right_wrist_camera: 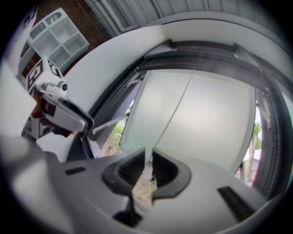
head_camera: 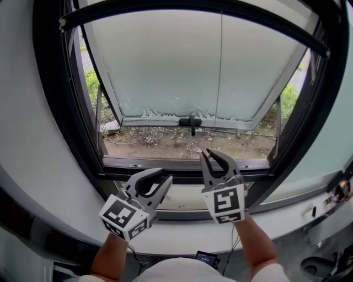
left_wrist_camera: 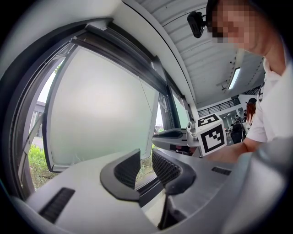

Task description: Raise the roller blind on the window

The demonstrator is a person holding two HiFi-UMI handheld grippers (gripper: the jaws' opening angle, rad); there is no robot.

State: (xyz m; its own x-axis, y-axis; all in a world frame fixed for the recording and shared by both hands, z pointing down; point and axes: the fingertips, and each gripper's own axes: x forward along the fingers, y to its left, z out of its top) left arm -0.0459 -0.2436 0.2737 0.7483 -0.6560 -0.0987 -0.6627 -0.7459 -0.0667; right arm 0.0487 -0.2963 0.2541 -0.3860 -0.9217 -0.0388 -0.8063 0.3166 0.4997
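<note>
Head view: the blind (head_camera: 193, 12) sits as a dark bar across the top of the open window (head_camera: 182, 163), its cord (head_camera: 219, 71) hanging mid-frame towards the right gripper (head_camera: 208, 152), with the left gripper (head_camera: 165, 175) at lower left. Left gripper view: jaws partly apart, nothing between them. Right gripper view: jaws narrow, the cord running between them with a gap showing

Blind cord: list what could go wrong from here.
1. The cord runs into the right tool's narrow gap, yet light shows between the pads. It may not be pinched, so a pull could slip.
2. The left tool is open and empty, so nothing would catch a slipping cord.
3. The cord hangs near the handle of the tilted sash and might snag there.
</note>
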